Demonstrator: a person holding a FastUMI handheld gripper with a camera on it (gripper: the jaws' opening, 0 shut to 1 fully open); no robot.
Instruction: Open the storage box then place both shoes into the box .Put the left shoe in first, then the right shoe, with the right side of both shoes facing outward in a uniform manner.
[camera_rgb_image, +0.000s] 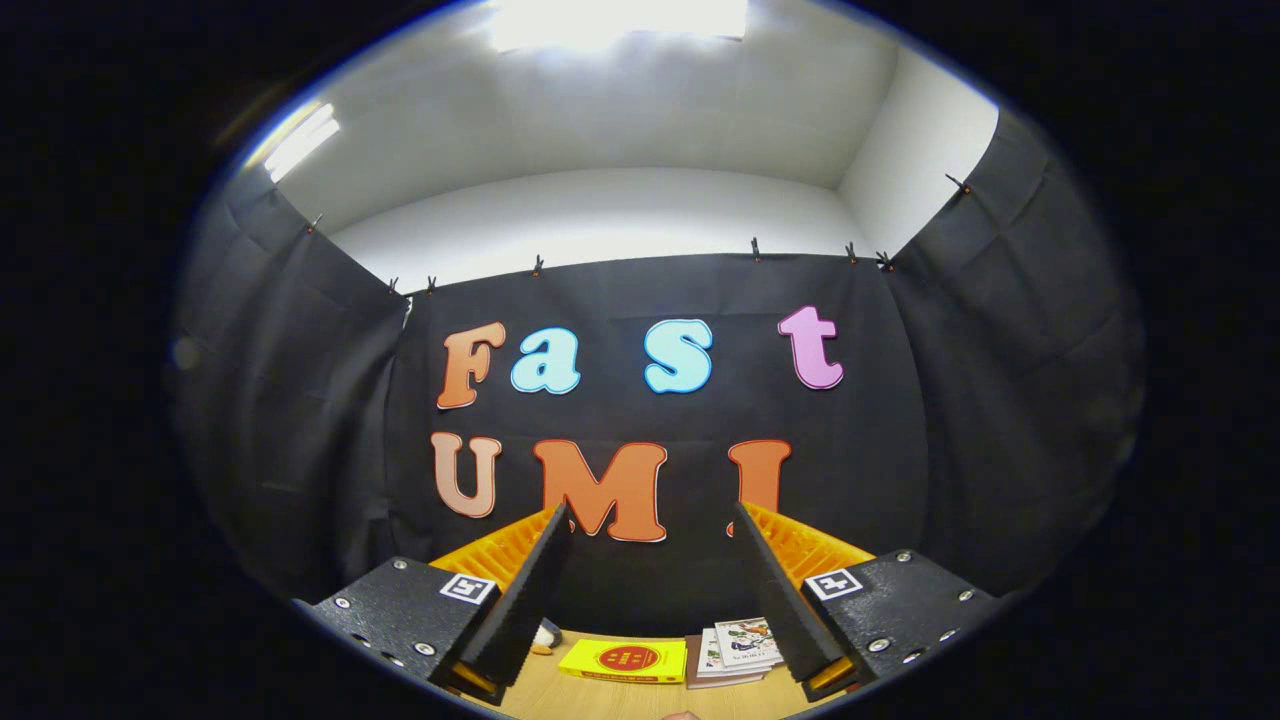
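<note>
Gripper fingers spread, holding nothing, aimed at wall. Yellow box & booklets at table's far edge. Shoes prob. light, soft; grasp heel rim.

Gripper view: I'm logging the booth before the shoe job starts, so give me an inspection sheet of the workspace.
Surface: wooden table, a strip seen between the jaws.
Job's things: nothing seen.
Clutter: yellow box beside a stack of booklets; a small white thing by the left finger, too hidden to name.
Grippers: gripper raised, jaws wide apart, holding nothing.
Cables: nothing seen.
Surroundings: black cloth wall clipped up, white wall and ceiling light above.
</note>
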